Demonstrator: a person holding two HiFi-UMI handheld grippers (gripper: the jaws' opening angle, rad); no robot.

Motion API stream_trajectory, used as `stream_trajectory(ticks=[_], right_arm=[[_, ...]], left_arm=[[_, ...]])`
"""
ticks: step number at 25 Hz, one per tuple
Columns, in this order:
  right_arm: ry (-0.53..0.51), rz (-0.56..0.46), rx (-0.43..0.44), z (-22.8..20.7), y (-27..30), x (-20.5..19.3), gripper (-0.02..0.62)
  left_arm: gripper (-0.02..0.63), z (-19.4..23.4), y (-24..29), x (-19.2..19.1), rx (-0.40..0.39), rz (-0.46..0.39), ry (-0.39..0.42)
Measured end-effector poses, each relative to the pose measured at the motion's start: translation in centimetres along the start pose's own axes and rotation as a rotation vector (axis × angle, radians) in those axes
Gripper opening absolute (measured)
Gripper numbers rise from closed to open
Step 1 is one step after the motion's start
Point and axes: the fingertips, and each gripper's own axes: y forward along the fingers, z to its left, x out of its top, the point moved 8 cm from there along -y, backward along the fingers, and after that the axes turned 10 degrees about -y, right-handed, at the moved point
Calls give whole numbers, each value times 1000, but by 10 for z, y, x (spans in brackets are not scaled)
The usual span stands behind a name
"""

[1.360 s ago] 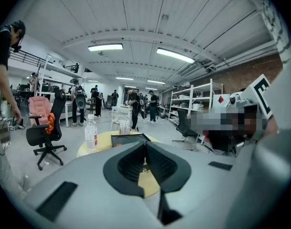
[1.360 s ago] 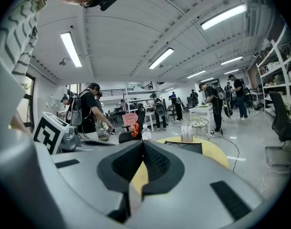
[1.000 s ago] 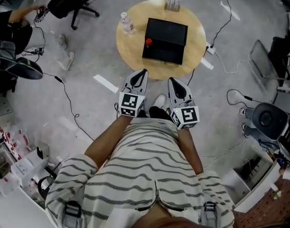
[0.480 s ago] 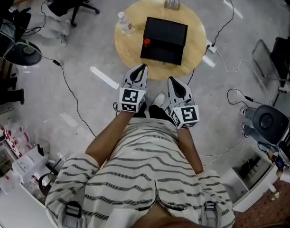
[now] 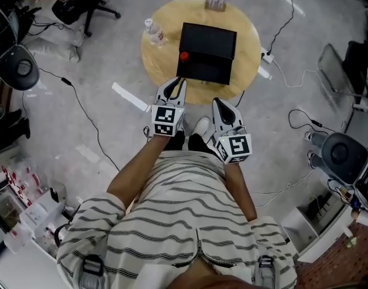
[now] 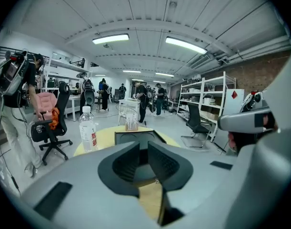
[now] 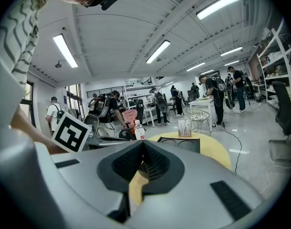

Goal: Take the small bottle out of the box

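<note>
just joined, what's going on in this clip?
A person stands at a round table, a claw in each hand, both short of the black box on it. The left claw has just been opening slightly, nothing between its jaws; the right claw is shut and empty. A water bottle stands beside the box.

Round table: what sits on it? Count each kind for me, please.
Box: 1
Water bottle: 1
Small stand: 1
Red object at the box's edge: 1
Total: 4
</note>
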Motion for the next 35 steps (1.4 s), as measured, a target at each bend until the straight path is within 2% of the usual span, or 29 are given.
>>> stream_trajectory(ticks=[11, 35], right_arm=[[15, 37, 8, 2, 18, -9, 11], [55, 105, -36, -10, 34, -24, 11]], left_arm=[[110, 22, 36, -10, 14, 62, -1], [181, 55, 110, -27, 56, 148, 29]])
